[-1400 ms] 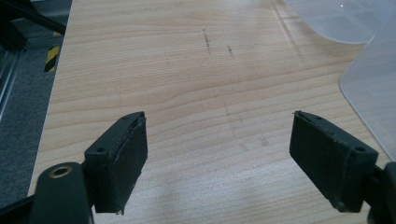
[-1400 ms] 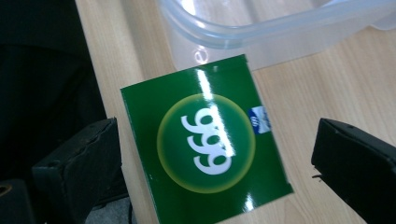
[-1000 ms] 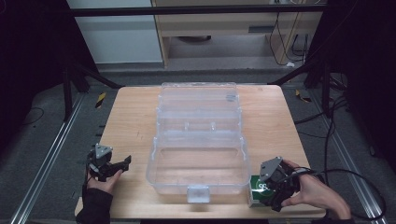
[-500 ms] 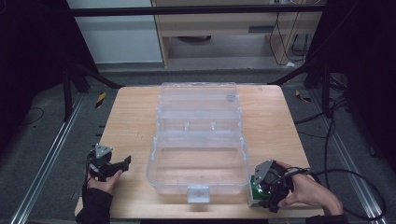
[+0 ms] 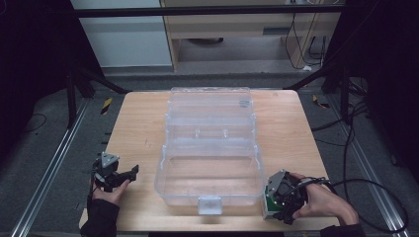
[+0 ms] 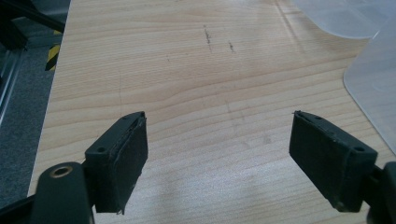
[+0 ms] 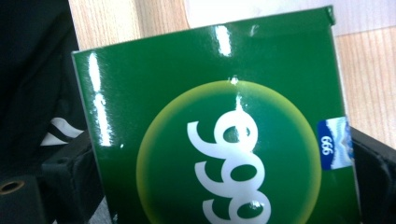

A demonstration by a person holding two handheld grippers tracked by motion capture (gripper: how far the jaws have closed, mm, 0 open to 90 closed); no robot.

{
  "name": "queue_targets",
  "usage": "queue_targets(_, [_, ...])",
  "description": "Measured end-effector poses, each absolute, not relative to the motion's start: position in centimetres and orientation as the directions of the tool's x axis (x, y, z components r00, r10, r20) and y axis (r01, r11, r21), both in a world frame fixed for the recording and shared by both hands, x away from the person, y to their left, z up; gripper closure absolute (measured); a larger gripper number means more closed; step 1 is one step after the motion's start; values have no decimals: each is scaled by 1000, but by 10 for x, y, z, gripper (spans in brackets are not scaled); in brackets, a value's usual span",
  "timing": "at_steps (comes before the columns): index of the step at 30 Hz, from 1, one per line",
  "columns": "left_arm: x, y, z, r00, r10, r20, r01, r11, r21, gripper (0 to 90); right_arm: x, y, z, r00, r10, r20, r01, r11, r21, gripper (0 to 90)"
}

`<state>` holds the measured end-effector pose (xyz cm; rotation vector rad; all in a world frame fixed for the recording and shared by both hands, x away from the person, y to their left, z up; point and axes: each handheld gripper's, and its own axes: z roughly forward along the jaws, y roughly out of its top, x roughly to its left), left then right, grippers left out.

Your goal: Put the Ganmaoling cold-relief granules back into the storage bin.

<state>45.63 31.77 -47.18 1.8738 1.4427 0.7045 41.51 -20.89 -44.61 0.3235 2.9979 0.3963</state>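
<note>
The open case point(image 5: 210, 158) sits mid-table point(image 5: 138, 123), its lid lying flat behind the tray. My left gripper point(image 5: 129, 174) rests left of the case, well apart from it. My right gripper point(image 5: 274, 200) is just right of the case's near corner, the box point(image 7: 224, 140) between its jaws.

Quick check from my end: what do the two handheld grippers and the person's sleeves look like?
Both are black. The left gripper carries a grey three-cornered plate on top, and its fingers are flat, rectangular black pads. The right gripper also has a grey plate, with a black cable looping off past the table edge. The person wears dark sleeves.
</note>
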Motion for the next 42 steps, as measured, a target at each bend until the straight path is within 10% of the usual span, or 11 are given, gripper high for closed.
queue_targets(42, [456, 318, -472, 246, 969, 22, 616, -174, 769, 191, 406, -236, -397, -947, 313, -71, 276, 907, 318, 160])
